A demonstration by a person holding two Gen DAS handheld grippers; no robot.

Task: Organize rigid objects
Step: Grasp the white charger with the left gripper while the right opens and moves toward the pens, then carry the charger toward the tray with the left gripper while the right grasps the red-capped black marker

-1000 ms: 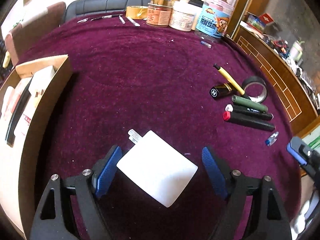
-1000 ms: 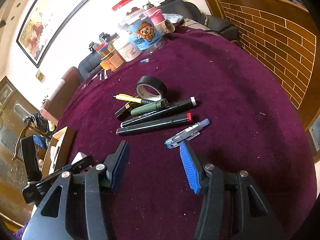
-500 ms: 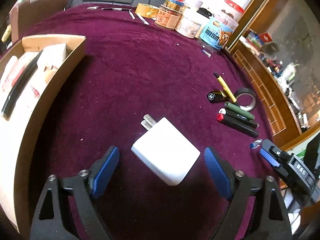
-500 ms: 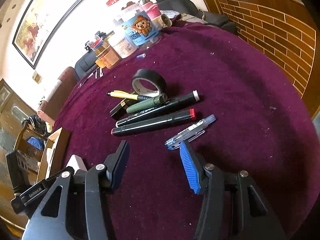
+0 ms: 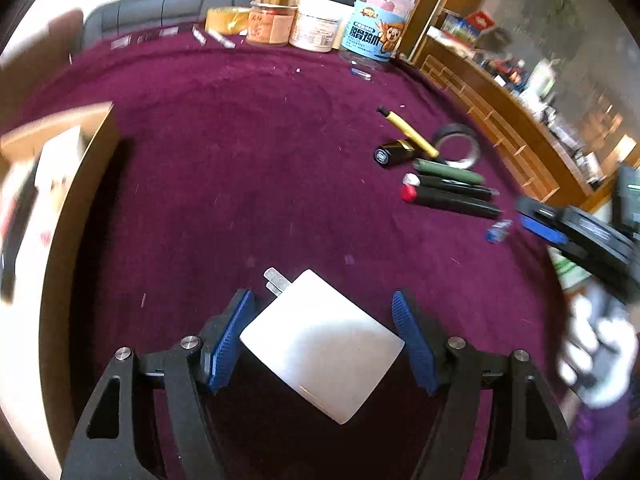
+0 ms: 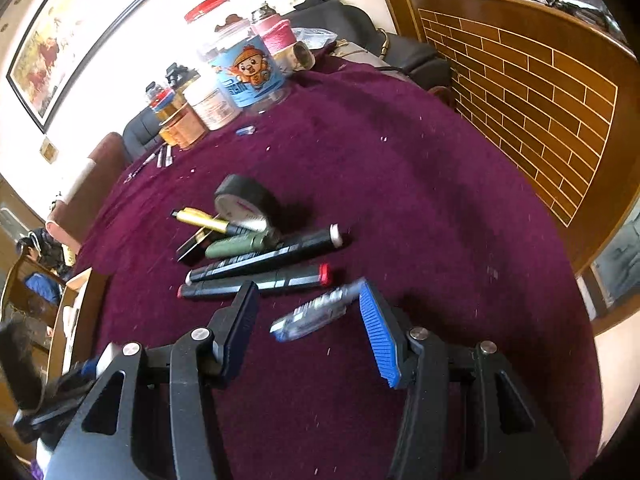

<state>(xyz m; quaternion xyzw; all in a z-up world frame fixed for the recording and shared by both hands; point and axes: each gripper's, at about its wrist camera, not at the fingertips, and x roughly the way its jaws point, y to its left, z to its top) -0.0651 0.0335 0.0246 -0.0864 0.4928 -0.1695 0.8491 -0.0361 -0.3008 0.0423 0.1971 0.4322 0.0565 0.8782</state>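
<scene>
A white plug-in charger point(image 5: 320, 340) lies on the purple cloth between the blue pads of my left gripper point(image 5: 320, 296). Its jaws are closing, and the charger's two opposite corners meet the pads. My right gripper point(image 6: 308, 288) stands open over a small blue and clear cutter-like tool point(image 6: 312, 314), which lies between its fingers without touching them. Just beyond it are a red-capped marker point(image 6: 256, 282), a white-capped marker point(image 6: 264, 258), a green pen point(image 6: 236, 244), a yellow pen point(image 6: 200, 218), a black tube point(image 6: 192, 246) and a black tape roll point(image 6: 244, 200).
An open cardboard box point(image 5: 92, 160) with white and dark items stands at the table's left edge. Several jars point(image 5: 372, 28) and a yellow tape roll point(image 5: 226, 20) line the far edge. A wooden brick-pattern counter point(image 6: 540, 92) borders the right side.
The left jaws opened wider, then came in onto the charger. The right gripper moved forward, so the blue and clear tool now lies between its fingers.
</scene>
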